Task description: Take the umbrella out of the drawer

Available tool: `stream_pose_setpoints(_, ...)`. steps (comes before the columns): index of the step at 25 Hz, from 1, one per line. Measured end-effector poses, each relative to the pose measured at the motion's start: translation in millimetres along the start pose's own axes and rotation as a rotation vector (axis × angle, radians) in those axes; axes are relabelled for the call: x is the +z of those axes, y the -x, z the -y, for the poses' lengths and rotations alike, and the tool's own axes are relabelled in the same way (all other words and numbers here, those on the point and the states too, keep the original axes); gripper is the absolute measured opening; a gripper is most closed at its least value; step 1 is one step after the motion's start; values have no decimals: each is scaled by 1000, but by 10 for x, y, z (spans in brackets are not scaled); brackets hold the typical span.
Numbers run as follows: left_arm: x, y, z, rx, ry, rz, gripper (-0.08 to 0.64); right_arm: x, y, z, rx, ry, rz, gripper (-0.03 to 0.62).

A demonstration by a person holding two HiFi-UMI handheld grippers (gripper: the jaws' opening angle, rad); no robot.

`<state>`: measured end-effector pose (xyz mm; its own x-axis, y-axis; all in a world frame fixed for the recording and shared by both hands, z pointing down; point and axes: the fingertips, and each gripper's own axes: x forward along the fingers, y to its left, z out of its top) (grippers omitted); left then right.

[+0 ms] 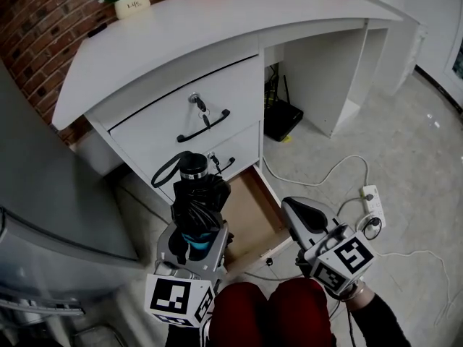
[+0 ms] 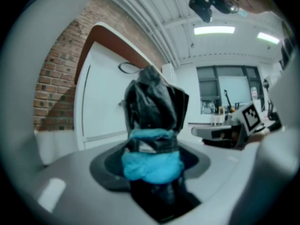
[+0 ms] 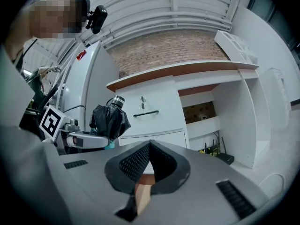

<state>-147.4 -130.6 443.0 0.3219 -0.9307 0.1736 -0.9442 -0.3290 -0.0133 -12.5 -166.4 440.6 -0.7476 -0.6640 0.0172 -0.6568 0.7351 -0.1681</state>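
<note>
umbrella (image 1: 199, 197): black cloth, crinkled, slight sheen; blue cloth band; metal ring at top | desk (image 1: 217, 27): white, smooth, matt | drawer (image 1: 255, 212) inside: bare wood, matt | brick wall (image 1: 32, 42): rough | floor (image 1: 412, 157): speckled, glossy | right gripper (image 1: 291, 207): smooth grey plastic; fingers (image 3: 136, 163): ribbed black

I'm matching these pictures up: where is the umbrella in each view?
Head view: umbrella left of centre, held in the left gripper.
Left gripper view: umbrella at centre, between the jaws.
Right gripper view: umbrella left of centre.
Shared landmark: the brick wall.
</note>
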Motion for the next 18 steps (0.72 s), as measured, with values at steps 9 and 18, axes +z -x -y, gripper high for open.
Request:
stream_pose_setpoints(9,125,263,-104,27,25,51,265,143,34,-158,14,44,27,-3)
stream_pose_setpoints(18,172,507,-204,60,59,79,265,76,124,-220,0,115,-33,-3)
